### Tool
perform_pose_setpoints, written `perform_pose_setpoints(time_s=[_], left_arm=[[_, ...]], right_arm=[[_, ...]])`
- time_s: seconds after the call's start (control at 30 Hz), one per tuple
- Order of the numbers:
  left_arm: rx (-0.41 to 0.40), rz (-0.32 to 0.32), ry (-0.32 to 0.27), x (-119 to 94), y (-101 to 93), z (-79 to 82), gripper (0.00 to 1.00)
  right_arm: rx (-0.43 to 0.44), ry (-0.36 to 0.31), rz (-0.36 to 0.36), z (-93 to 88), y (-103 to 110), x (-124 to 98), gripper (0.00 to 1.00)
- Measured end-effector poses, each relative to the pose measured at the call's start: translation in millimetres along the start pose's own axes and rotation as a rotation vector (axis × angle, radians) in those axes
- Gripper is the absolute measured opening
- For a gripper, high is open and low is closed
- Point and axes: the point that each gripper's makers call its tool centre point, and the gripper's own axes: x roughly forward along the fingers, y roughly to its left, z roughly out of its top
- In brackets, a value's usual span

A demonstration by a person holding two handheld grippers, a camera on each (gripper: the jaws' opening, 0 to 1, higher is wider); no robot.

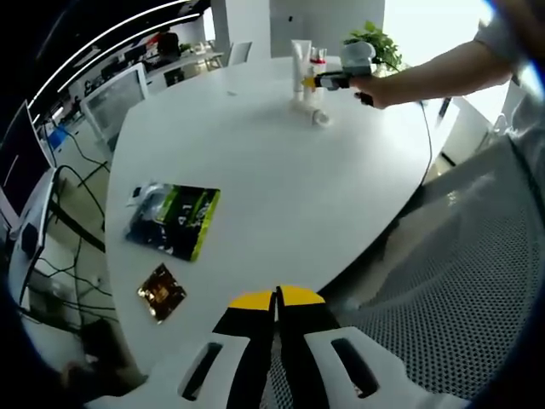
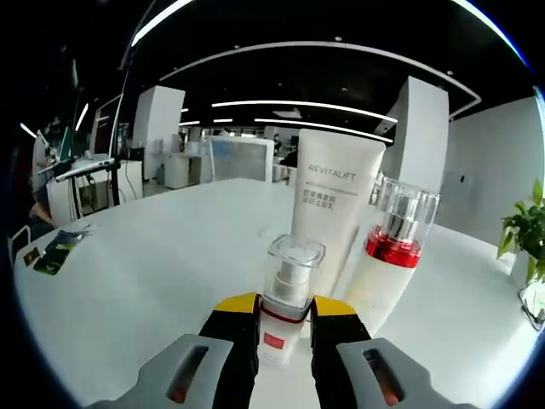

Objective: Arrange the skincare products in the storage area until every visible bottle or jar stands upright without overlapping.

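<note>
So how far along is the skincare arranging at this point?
Partly done. The white tube and the red-banded pump bottle already stand upright. The right gripper has its jaws on either side of the small clear-capped bottle, upright. In the left gripper view, one small bottle lies on its side.

The tall white tube point(image 2: 334, 204) reads "REVITALIFT" across its front, with smaller lines of print below it too small to make out.

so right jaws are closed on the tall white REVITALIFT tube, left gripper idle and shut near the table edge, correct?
Not the tube. The right gripper view shows the right gripper gripping the small clear-capped bottle; the REVITALIFT tube stands free behind it. The left gripper is shut and idle, as you say.
</note>
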Motion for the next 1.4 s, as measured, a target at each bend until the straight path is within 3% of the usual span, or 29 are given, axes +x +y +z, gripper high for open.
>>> perform_pose_setpoints(time_s=[0.1,0.17,0.27,0.33,0.5,0.83,1.17,1.4], left_arm=[[-0.004,0.006,-0.020,-1,1.3,3.5,0.00],[0.001,0.005,-0.012,-1,0.8,2.2,0.00],[0.000,0.007,-0.012,-1,1.2,2.4,0.00],[0.000,0.009,-0.013,-1,1.5,2.5,0.00],[0.003,0.011,-0.015,-1,1.9,2.6,0.00],[0.006,0.012,-0.024,-1,2.2,4.2,0.00],[0.009,0.013,-0.025,-2,2.2,4.4,0.00],[0.010,0.015,-0.024,-2,2.7,4.1,0.00]], right_arm=[[-0.007,0.012,0.001,0.3,-1,0,0.17],[-0.044,0.039,-0.037,-1.1,-7,0,0.17],[0.034,0.030,-0.028,-0.4,-4,2,0.21],[0.028,0.030,-0.034,1.3,-4,3,0.27],[0.043,0.044,-0.042,0.2,-7,3,0.26],[0.060,0.121,-0.036,-31.5,-4,-14,0.20],[0.053,0.163,-0.053,-39.0,-12,-20,0.09],[0.056,0.144,-0.047,-28.6,-12,-17,0.06]])
